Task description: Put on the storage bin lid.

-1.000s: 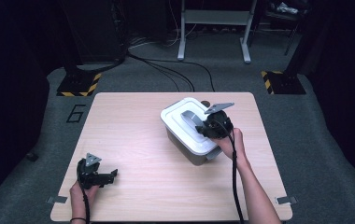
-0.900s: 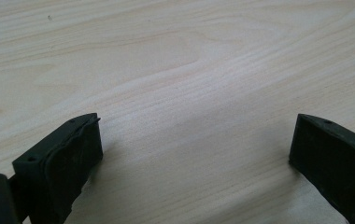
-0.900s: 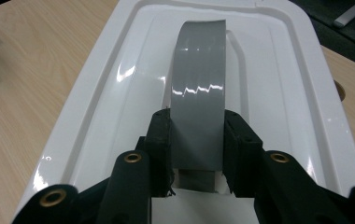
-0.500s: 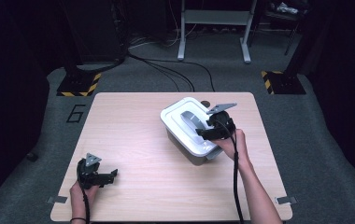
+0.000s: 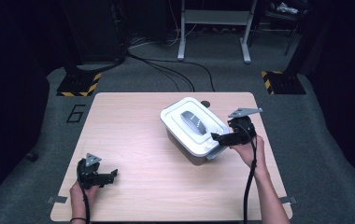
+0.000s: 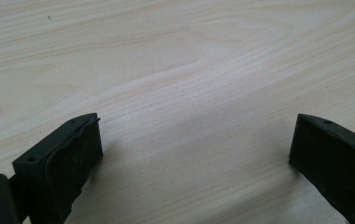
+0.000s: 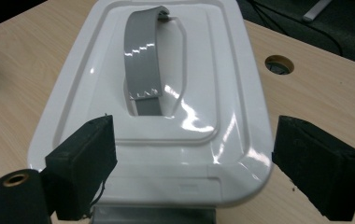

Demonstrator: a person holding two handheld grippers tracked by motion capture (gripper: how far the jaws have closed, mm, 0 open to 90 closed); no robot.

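A white plastic box (image 5: pixel 192 128) with a closed lid (image 7: pixel 166 116) sits right of the table's middle. A grey handle (image 7: pixel 145 65) lies flat in the lid's recess. My right gripper (image 5: pixel 218 138) is open at the box's near right end. In the right gripper view its jaws straddle that end of the lid (image 7: pixel 194 140) without touching it, above a grey latch (image 7: pixel 152 215). My left gripper (image 5: pixel 111 174) rests open near the front left corner, with bare wood between its fingers (image 6: pixel 192 135).
The wooden table (image 5: pixel 133 121) has a round cable hole (image 7: pixel 279 64) just behind the box. Beyond the far edge lie grey carpet, black cables (image 5: pixel 166 70) and a metal stand (image 5: pixel 213 28). Striped floor plates (image 5: pixel 77 86) flank the table.
My right gripper has drawn back off the lid, toward the right and the person's side, to the box's near end. The left gripper has stayed put.
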